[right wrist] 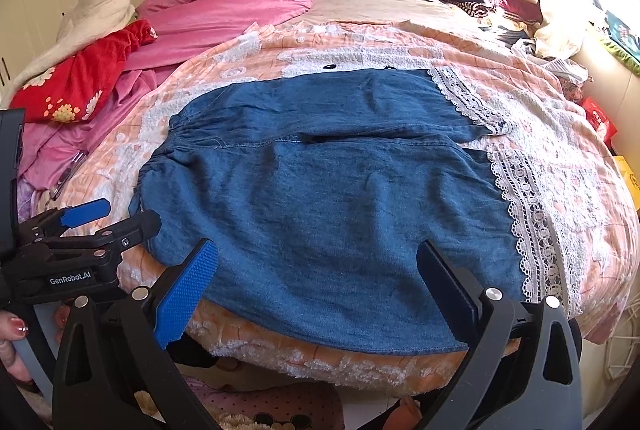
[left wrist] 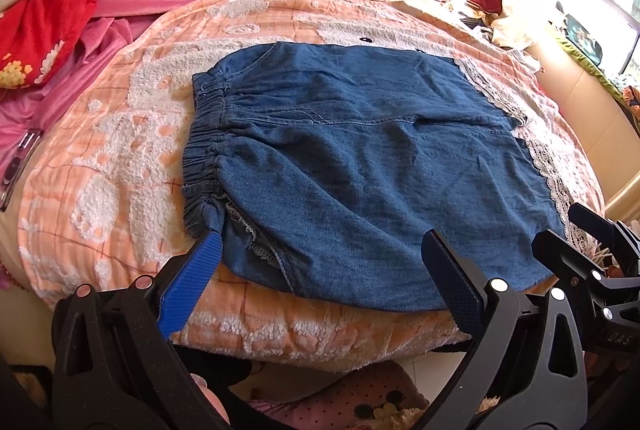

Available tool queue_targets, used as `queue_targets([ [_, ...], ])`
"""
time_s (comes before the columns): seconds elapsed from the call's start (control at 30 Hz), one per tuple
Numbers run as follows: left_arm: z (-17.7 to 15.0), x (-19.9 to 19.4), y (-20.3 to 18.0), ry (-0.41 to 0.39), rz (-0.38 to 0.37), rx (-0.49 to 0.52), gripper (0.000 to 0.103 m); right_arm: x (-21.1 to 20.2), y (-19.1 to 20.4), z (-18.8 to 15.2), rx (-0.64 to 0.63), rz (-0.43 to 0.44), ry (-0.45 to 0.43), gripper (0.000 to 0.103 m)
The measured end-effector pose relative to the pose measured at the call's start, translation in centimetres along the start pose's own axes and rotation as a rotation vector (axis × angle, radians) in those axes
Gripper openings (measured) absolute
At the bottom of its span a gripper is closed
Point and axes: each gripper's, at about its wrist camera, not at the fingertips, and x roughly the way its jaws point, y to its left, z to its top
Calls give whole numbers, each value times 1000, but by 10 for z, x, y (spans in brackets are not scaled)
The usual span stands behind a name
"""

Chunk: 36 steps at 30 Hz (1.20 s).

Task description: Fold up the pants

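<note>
Sunlit bedroom, peach bedspread (right wrist: 532, 86), and the denim pants (right wrist: 320, 190) lie flat along the bed's near edge, waistband left, lace cuffs right. Both grippers hover just off that edge, jaws wide, holding nothing: left gripper (left wrist: 320, 258) nearer the waistband, right gripper (right wrist: 316, 270) nearer the cuffs.
</note>
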Motion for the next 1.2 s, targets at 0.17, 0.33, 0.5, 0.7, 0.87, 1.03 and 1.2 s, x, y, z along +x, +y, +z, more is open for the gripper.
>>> queue_targets([
  [0.17, 2, 3, 1, 0, -3, -3, 94, 5, 2, 4, -5, 3, 2, 99],
  [0.33, 6, 7, 8, 1, -3, -14, 94, 13, 5, 11, -18, 14, 8, 99],
  [0.5, 16, 12, 24, -2, 11, -40, 94, 22, 10, 22, -42, 31, 6, 99],
  [0.7, 31, 18, 43, -4, 32, -45, 94, 33, 14, 44, -65, 35, -13, 99],
  [0.87, 45, 27, 60, -3, 62, -49, 94, 48, 12, 69, -72, 55, -18, 99],
  [1.03, 66, 38, 83, -1, 76, -70, 94, 67, 13, 92, -101, 85, -6, 99],
  [1.2, 85, 53, 105, 4, 104, -87, 94, 86, 20, 116, -152, 99, -5, 99],
])
